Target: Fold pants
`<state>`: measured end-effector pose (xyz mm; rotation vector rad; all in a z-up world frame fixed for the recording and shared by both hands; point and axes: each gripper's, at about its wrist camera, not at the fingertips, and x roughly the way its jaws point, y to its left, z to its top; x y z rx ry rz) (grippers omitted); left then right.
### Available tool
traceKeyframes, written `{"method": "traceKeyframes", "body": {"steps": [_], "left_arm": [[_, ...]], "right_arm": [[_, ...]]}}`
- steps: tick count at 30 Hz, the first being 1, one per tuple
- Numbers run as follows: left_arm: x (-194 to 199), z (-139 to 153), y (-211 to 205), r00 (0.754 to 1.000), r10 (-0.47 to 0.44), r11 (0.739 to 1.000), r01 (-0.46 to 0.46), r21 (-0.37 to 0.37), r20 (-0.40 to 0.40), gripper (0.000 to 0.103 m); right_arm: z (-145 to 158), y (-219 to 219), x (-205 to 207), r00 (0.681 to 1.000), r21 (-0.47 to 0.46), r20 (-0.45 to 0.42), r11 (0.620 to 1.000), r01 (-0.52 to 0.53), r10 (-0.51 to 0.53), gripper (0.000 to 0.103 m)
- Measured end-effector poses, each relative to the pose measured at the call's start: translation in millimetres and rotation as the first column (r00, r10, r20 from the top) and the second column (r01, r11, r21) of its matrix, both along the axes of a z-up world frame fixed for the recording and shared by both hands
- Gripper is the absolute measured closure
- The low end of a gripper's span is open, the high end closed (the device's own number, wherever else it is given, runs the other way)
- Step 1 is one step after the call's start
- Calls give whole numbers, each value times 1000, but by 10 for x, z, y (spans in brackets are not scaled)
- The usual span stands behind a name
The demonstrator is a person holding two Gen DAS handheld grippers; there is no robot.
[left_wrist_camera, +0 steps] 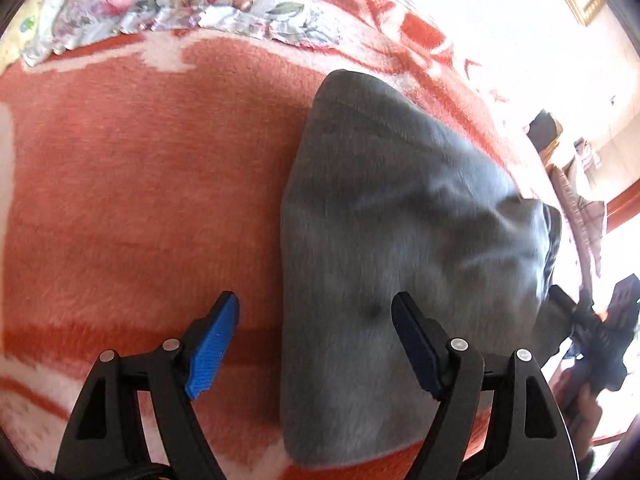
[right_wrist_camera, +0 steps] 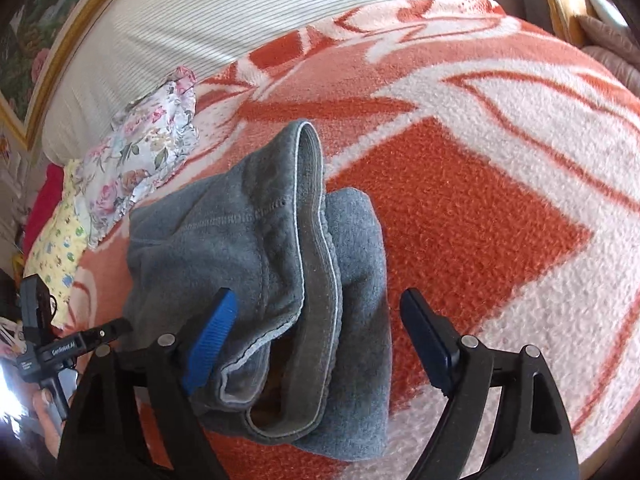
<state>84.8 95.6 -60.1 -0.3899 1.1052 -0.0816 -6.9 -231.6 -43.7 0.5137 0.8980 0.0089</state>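
Observation:
The grey fleece pants (left_wrist_camera: pixel 400 248) lie folded in a thick bundle on the orange and white blanket (left_wrist_camera: pixel 140 200). In the right wrist view the pants (right_wrist_camera: pixel 256 256) show their waistband (right_wrist_camera: pixel 320 280) on top, open at the near end. My left gripper (left_wrist_camera: pixel 316 320) is open and empty, just above the near left edge of the bundle. My right gripper (right_wrist_camera: pixel 318 316) is open and empty, hovering over the waistband end. The other gripper shows at the right edge of the left wrist view (left_wrist_camera: pixel 600 332) and at the left edge of the right wrist view (right_wrist_camera: pixel 60 348).
A floral cloth (left_wrist_camera: pixel 192 0) lies crumpled at the far side of the blanket; it also shows in the right wrist view (right_wrist_camera: pixel 148 152), next to a yellow patterned cloth (right_wrist_camera: pixel 56 252). A white striped surface (right_wrist_camera: pixel 240 12) lies beyond the blanket. Furniture (left_wrist_camera: pixel 576 184) stands at the right.

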Motion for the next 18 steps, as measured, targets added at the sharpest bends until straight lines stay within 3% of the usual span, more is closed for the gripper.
{"method": "traceKeyframes", "body": {"steps": [5, 8, 11, 12, 14, 18], "left_arm": [[171, -124, -50, 999, 14, 1000, -15, -12, -35, 18], [169, -117, -174, 1000, 4, 1000, -4, 15, -10, 20], [161, -103, -330, 999, -38, 999, 38, 7, 13, 38], [144, -78, -361, 999, -41, 999, 40, 21, 28, 44], [107, -28, -381, 998, -42, 999, 40, 26, 53, 67], [13, 72, -292, 996, -28, 998, 32, -52, 86, 81]], "right_arm": [[-136, 28, 81, 1000, 25, -8, 1000, 4, -4, 9], [-142, 180, 110, 998, 15, 14, 998, -63, 63, 15], [-121, 259, 102, 996, -3, 31, 997, -83, 83, 33], [-109, 252, 91, 996, 8, 40, 996, -86, 85, 44], [-87, 200, 67, 996, 32, 50, 997, -75, 73, 56], [4, 193, -6, 995, 42, 72, 996, -76, 73, 68]]}}
